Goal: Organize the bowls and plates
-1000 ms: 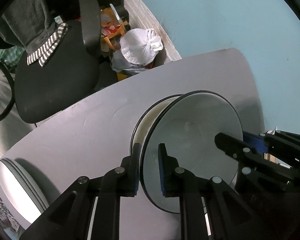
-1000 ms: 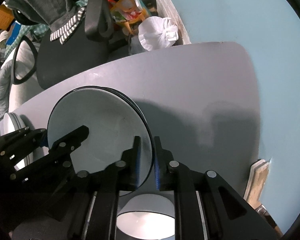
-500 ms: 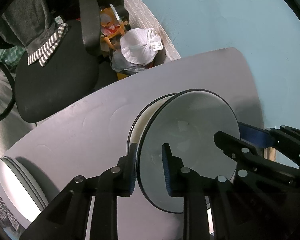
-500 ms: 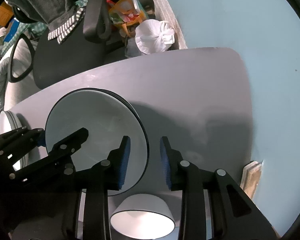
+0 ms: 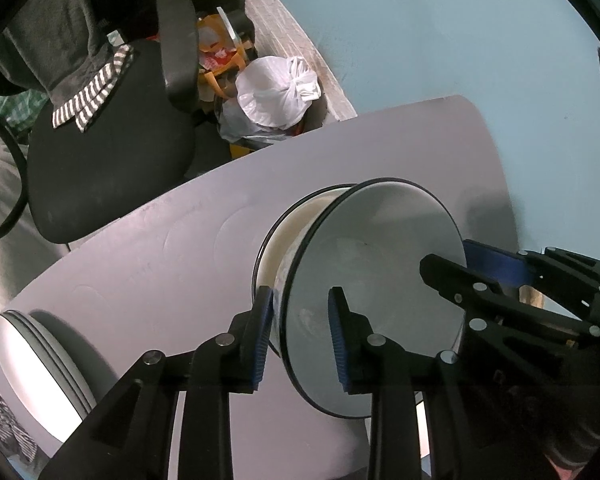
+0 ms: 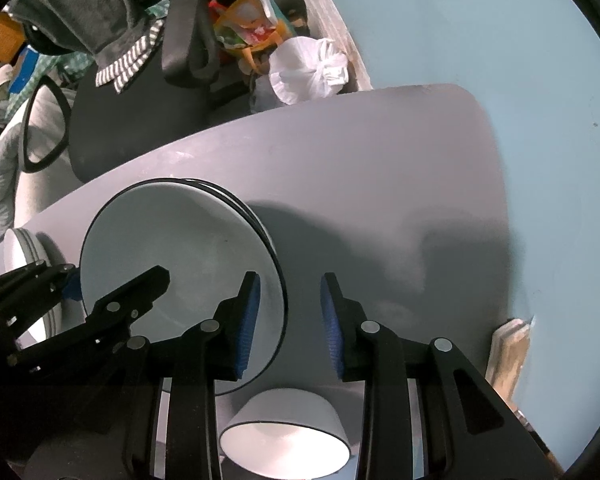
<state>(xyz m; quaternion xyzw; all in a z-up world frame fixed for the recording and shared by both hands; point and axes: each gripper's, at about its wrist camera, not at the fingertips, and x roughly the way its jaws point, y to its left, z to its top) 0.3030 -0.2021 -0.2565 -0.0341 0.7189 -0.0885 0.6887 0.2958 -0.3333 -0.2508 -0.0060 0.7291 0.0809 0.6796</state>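
Grey table [image 5: 340, 168] against pale blue wall [image 5: 440, 32], black chair [image 5: 112, 168] beside.

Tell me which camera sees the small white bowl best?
The right wrist view: the small white bowl sits whole on the grey table, just below the open right gripper. In the left wrist view only a white sliver peeks out behind the gripper fingers.
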